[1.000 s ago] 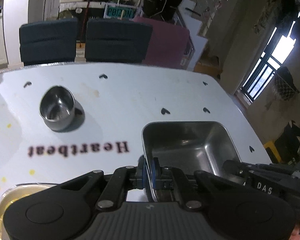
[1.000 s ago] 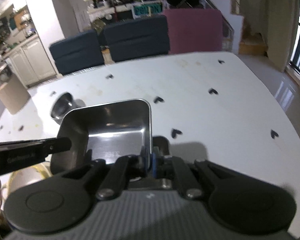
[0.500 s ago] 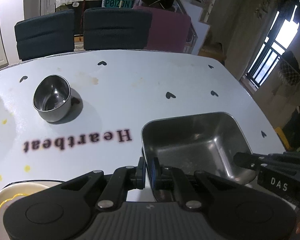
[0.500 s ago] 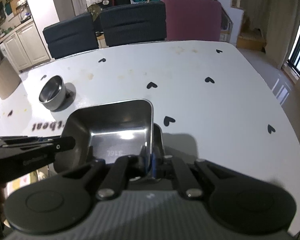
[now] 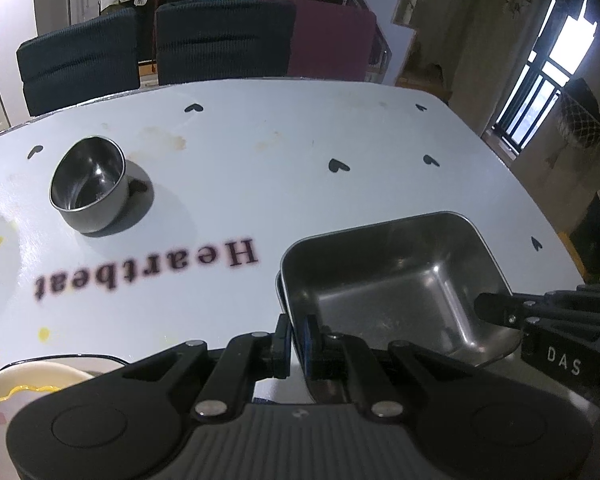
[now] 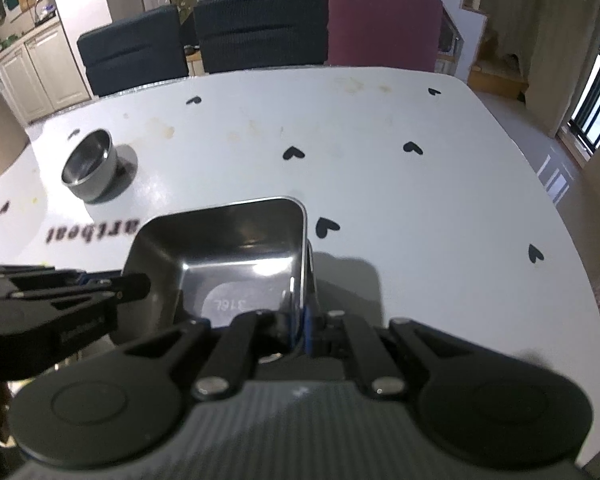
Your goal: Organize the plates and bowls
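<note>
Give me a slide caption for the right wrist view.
Both tongs grip opposite walls of a square steel dish above the heart-print table; round bowl waits far left.

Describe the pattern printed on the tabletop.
White table scattered with small black hearts, plus dark "Heartbeat" lettering; clearest in the left wrist view.

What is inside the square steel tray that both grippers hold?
The square steel tray holds no objects: bare metal walls, and a round stamp reading "316L" on its floor. The near corners of the floor are hidden behind the left gripper and right gripper.
</note>
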A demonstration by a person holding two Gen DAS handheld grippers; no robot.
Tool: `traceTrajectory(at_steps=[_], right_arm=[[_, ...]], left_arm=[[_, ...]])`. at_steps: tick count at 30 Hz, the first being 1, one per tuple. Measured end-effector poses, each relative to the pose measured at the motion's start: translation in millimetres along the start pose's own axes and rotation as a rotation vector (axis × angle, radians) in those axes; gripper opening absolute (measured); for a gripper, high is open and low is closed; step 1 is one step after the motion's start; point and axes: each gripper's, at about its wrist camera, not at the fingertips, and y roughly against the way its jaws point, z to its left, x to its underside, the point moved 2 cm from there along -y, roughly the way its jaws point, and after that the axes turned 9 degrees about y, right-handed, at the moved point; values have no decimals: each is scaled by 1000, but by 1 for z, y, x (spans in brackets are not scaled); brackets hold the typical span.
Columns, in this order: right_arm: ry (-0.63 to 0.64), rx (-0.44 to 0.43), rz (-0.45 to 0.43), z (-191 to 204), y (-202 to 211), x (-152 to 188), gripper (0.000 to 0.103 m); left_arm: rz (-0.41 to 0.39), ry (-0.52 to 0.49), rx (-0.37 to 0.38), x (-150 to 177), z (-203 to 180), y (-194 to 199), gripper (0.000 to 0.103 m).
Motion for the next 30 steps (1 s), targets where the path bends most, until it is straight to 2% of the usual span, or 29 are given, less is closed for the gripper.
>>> traceTrajectory(at_steps=[15,21,30], right_arm=[[32,7,63,1,-25,-5,5],[26,4,75,-1,-29,-3,4],[29,8,103,-5,-35,-2,4]], left_arm=[[31,-8,6,4,3,-8,7],[53,-50,-10,7,1,-12,12],[59,-56,-9,8,1,-13,15]])
